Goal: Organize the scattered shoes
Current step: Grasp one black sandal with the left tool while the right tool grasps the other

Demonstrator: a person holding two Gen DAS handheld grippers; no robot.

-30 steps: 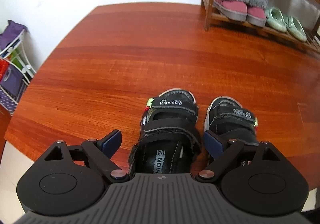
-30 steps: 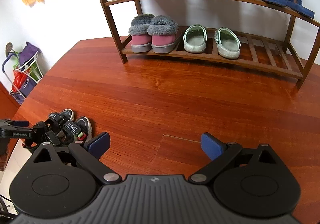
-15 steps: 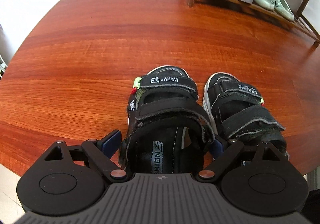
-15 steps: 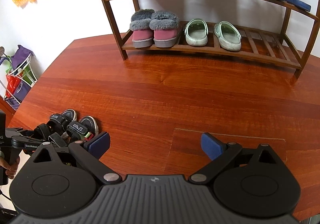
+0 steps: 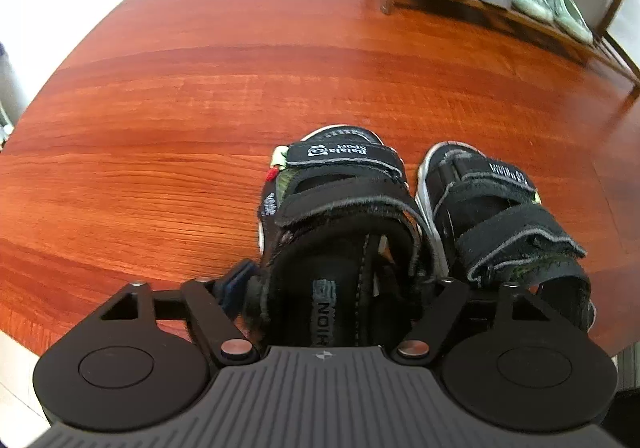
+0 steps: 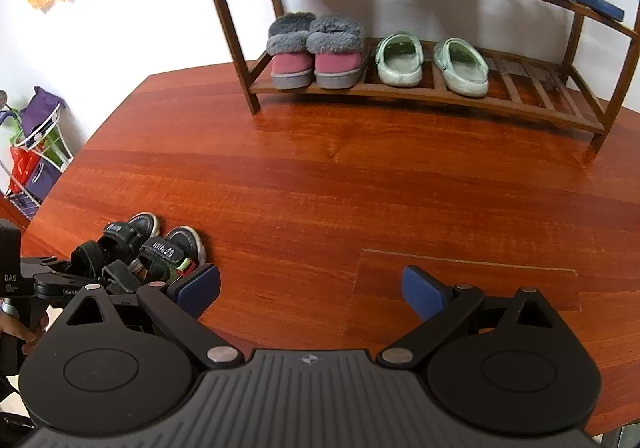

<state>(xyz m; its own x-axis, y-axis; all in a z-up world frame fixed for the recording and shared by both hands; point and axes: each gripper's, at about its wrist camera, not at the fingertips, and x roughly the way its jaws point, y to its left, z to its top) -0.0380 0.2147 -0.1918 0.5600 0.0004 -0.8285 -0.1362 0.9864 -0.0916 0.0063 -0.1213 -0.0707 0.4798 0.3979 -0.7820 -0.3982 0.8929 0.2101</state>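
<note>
Two black strap sandals lie side by side on the red wooden floor. In the left wrist view the left sandal [image 5: 340,208] has its heel between my left gripper's [image 5: 336,284] fingers, which press on its sides; the blue left pad [image 5: 236,280] touches the heel and the other pad is hidden. The right sandal [image 5: 500,216] lies free beside it. The right wrist view shows the same pair [image 6: 160,244] at lower left with the left gripper [image 6: 48,280] behind it. My right gripper [image 6: 312,288] is open over bare floor.
A wooden shoe rack [image 6: 400,96] stands against the far wall. Its lower shelf holds pink fur slippers [image 6: 316,60], green clogs [image 6: 432,64] and bare slats [image 6: 536,88] at the right. The upper shelf holds several shoes. A wire cart [image 6: 36,144] stands left.
My left gripper moved forward around the left sandal's heel and its fingers closed in on it. The right gripper stayed open and drifted slightly toward the rack.
</note>
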